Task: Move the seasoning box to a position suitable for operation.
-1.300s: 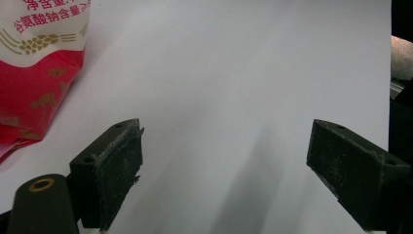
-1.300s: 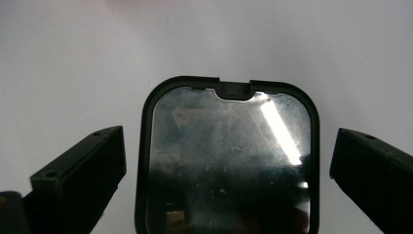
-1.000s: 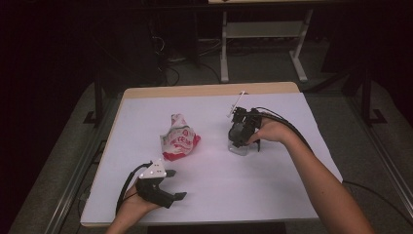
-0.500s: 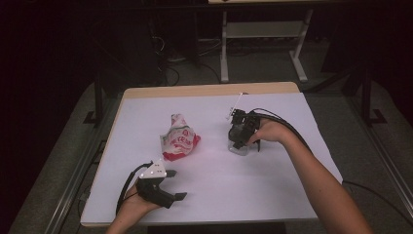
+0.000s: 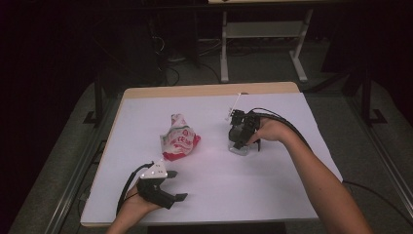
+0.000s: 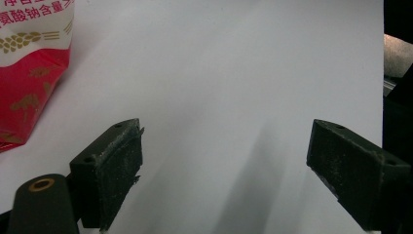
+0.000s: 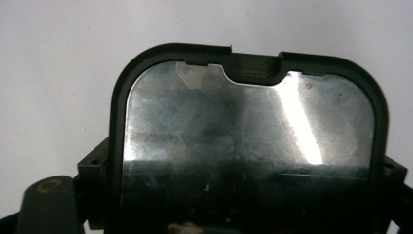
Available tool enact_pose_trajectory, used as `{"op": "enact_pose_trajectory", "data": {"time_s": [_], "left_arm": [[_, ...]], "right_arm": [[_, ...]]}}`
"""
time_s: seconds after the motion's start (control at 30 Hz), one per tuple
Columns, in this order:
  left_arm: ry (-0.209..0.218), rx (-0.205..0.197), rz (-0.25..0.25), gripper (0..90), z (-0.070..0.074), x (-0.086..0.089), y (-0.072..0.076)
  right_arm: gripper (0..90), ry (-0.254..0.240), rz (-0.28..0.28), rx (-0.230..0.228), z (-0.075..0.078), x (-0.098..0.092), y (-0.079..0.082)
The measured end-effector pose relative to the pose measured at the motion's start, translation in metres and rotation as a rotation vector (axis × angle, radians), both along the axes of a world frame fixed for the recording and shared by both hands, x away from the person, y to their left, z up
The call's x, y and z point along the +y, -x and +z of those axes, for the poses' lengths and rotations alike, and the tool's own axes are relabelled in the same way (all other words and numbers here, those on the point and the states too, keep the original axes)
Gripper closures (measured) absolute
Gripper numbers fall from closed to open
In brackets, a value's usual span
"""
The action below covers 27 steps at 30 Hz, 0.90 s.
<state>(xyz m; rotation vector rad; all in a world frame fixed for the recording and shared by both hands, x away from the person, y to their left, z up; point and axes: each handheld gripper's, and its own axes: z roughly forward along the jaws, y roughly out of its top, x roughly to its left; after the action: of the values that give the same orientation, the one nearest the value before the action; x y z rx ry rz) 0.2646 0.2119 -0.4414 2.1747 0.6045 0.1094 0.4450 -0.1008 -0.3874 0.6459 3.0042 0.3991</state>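
Squeezing a clear square box with a black rim [image 7: 248,146] right of the table's [image 5: 214,195] middle: right gripper [image 5: 242,139], just closing. Resting near left, wide apart, nothing inside: left gripper [image 5: 178,187].

A clear rectangular container [image 5: 239,146] with a black-rimmed, notched lid [image 7: 248,141] is seen standing upright on the white table, right of centre, well apart from the red-and-white bag; its glossy top reflects light.
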Motion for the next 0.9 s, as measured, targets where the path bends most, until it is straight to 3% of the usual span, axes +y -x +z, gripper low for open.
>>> {"op": "enact_pose_trajectory", "data": {"time_s": [0.33, 0.53, 0.9], "left_arm": [[0.005, 0.004, -0.006, 12.7, -0.001, -0.001, 0.000], [0.003, 0.002, -0.015, 12.7, -0.001, -0.002, 0.001], [0.000, 0.006, -0.032, 12.7, -0.002, -0.007, 0.002]], "right_arm": [[14.9, 0.011, 0.025, 0.002, 0.002, -0.001, 0.007], [14.9, 0.022, 0.055, -0.009, 0.006, 0.002, 0.020], [15.0, -0.034, 0.120, 0.002, 0.014, 0.003, 0.050]]}}
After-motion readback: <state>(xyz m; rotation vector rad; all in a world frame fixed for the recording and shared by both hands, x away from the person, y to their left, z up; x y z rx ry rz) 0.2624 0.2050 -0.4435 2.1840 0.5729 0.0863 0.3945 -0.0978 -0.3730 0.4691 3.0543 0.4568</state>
